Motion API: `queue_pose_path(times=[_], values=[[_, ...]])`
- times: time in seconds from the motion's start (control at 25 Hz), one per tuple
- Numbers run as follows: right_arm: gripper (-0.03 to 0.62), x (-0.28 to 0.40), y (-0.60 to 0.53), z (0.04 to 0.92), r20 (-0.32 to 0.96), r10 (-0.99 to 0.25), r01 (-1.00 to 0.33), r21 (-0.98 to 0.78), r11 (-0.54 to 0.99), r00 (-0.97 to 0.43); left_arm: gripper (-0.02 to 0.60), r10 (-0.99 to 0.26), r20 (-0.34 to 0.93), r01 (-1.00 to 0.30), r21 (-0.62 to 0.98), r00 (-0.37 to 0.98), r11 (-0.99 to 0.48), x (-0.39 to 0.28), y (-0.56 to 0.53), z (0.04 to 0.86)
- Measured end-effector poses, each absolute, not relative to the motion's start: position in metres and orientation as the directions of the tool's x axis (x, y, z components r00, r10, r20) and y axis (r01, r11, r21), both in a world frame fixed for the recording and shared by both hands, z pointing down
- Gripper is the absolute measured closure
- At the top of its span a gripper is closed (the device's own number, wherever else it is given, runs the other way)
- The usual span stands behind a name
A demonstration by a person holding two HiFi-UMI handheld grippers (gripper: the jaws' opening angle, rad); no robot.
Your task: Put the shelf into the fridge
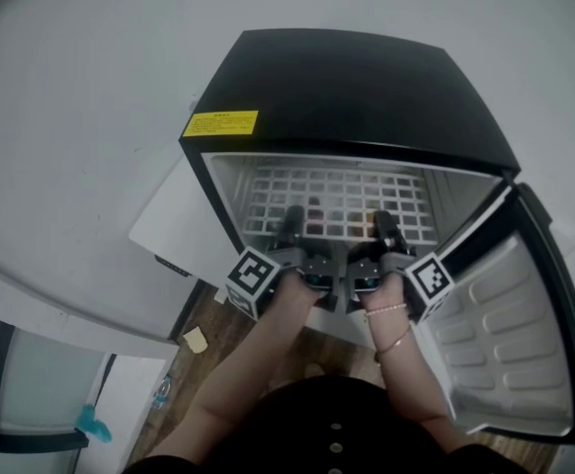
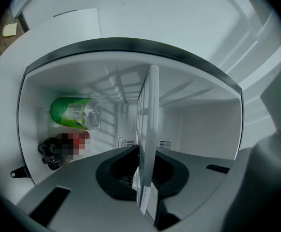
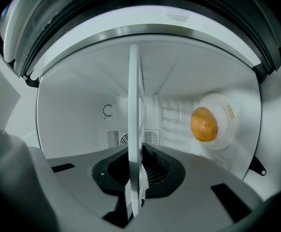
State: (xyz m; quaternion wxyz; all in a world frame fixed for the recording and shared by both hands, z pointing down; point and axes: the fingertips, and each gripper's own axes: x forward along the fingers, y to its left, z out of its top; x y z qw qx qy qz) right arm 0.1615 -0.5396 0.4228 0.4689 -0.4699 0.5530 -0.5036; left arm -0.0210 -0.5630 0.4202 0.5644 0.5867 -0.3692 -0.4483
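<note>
A black mini fridge (image 1: pixel 367 87) stands with its door (image 1: pixel 515 334) swung open to the right. A white wire grid shelf (image 1: pixel 337 200) lies flat in the fridge's upper part. My left gripper (image 1: pixel 292 227) and right gripper (image 1: pixel 384 230) are each shut on its front edge, side by side. In the left gripper view the shelf (image 2: pixel 150 129) shows edge-on, clamped in the left gripper (image 2: pixel 143 170). The right gripper view shows the same shelf (image 3: pixel 134 129) pinched in the right gripper (image 3: pixel 135 170).
Inside the fridge are a green can (image 2: pixel 73 111), a dark bottle-like thing (image 2: pixel 51 153), and a yellow-orange lump on a white plate (image 3: pixel 204 124). A white cabinet (image 1: pixel 174 225) stands left of the fridge. A paper scrap (image 1: pixel 197 340) lies on the wooden floor.
</note>
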Motion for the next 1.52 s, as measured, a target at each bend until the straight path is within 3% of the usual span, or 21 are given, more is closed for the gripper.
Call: queue_pose_path(times=[1.52], values=[[0.556, 0.162, -0.563, 0.419, -0.092, -0.987, -0.033, -0.995, 0.097, -0.132, 0.549, -0.938, -0.158, 0.092, 0.986, 0.309, -0.136, -0.02, -0.583, 0.416]])
